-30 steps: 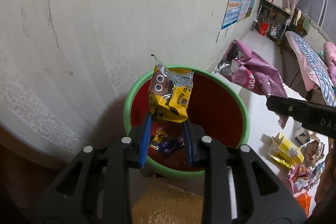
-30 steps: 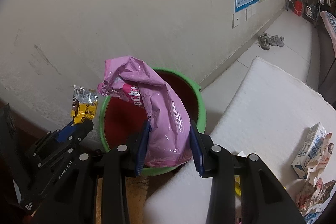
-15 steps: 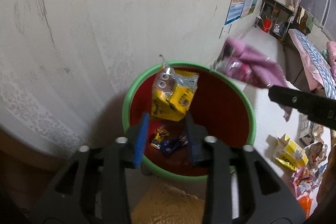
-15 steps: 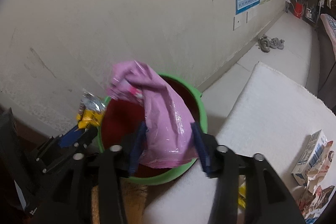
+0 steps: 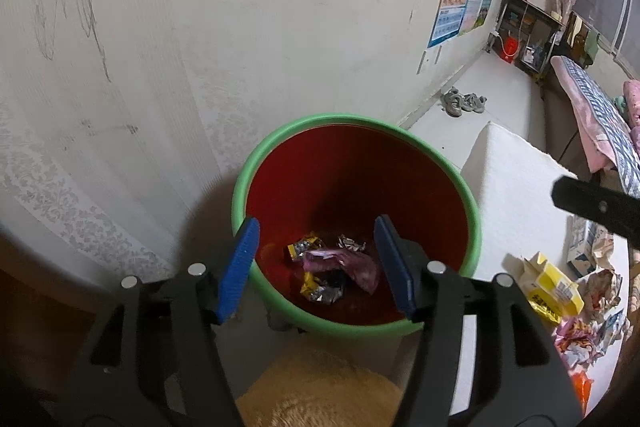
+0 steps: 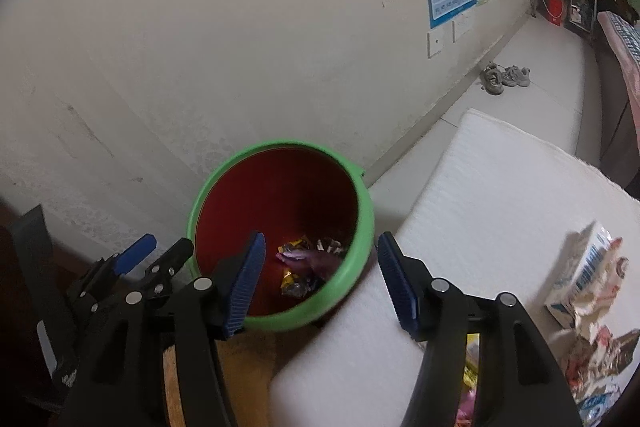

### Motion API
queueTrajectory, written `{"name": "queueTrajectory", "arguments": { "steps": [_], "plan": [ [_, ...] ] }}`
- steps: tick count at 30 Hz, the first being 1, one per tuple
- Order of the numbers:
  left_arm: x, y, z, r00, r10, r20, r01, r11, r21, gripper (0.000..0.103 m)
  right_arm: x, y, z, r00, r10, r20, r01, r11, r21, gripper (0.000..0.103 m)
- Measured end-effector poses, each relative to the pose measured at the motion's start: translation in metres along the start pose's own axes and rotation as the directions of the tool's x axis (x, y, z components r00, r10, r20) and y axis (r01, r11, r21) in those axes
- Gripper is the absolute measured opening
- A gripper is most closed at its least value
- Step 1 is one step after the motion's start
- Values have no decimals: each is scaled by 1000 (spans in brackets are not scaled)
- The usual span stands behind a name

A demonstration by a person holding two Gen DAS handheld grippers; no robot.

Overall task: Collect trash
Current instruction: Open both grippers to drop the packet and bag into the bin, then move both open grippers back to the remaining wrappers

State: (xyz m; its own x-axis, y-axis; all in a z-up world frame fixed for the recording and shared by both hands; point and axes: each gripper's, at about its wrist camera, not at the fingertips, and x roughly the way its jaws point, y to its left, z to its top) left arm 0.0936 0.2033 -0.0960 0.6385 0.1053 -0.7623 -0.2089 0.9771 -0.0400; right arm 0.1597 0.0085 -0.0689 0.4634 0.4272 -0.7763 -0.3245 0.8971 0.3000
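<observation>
A red bin with a green rim (image 5: 468, 195) (image 6: 362, 187) stands against the wall. At its bottom lie a pink bag (image 5: 352, 265) (image 6: 316, 261), a yellow snack wrapper (image 5: 302, 247) (image 6: 294, 247) and several small wrappers. My left gripper (image 5: 320, 267) is open and empty above the bin's near rim. My right gripper (image 6: 320, 275) is open and empty over the bin's right rim. The left gripper also shows in the right wrist view (image 6: 154, 253).
More trash lies on the white mat (image 6: 500, 187) at the right: a yellow carton (image 5: 552, 287), a white and blue carton (image 6: 580, 275) and crumpled wrappers (image 5: 588, 339). A tan fuzzy surface (image 5: 320, 395) is below the grippers. Shoes (image 6: 504, 77) sit by the wall.
Both grippers have opened. The yellow wrapper left the left gripper and the pink bag left the right gripper; both now lie in the bin.
</observation>
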Motion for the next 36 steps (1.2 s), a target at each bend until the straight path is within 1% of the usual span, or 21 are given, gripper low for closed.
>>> {"name": "queueTrajectory", "arguments": {
  "steps": [4,9,13,16,21,22,24,26,27,29,30,31,33,34,36],
  "plan": [
    [-11,-7,-6,1000,-10,0,10,1000,11,58,-22,-11,-20,1000,-29,11,30,999,-19,61],
    [-25,-23,-22,999,-36,-19,37,998,45,58,-51,-41,-57,995,-105,0,105,994,-14,61],
    [-34,-48,-44,995,-84,-62,90,992,91,58,-72,-71,-90,987,-161,-18,162,986,39,61],
    [-38,-75,-64,987,-124,-105,139,981,139,58,-82,-91,-114,982,-183,-39,186,979,89,61],
    [-44,-118,-96,961,-204,-186,240,950,201,59,-97,-118,-156,974,-214,-80,224,961,164,61],
    [-46,-126,-103,955,-219,-201,261,941,215,63,-99,-122,-165,972,-219,-90,232,957,172,61],
    [-51,-141,-117,936,-260,-237,316,918,240,68,-102,-127,-179,966,-236,-108,252,952,174,62],
    [-56,-155,-131,918,-286,-275,361,890,278,70,-104,-132,-192,958,-258,-127,278,946,168,62],
    [-56,-160,-138,914,-288,-287,370,882,293,72,-105,-134,-197,955,-264,-134,285,944,169,62],
    [-56,-170,-151,900,-292,-324,394,864,314,73,-108,-140,-206,953,-266,-145,290,939,183,62],
    [-54,-175,-158,887,-297,-354,412,856,313,73,-109,-142,-210,952,-266,-152,293,936,193,62],
    [-51,-179,-164,879,-292,-376,417,853,312,73,-110,-145,-213,951,-267,-158,295,934,201,63],
    [-49,-185,-172,872,-280,-402,420,849,320,73,-112,-147,-219,950,-265,-168,298,928,225,65],
    [-48,-186,-172,869,-278,-410,424,845,326,73,-115,-147,-223,951,-260,-167,294,926,238,68],
    [-46,-190,-174,861,-275,-427,431,840,329,75,-123,-149,-232,958,-238,-160,276,919,283,70]
  ]
}}
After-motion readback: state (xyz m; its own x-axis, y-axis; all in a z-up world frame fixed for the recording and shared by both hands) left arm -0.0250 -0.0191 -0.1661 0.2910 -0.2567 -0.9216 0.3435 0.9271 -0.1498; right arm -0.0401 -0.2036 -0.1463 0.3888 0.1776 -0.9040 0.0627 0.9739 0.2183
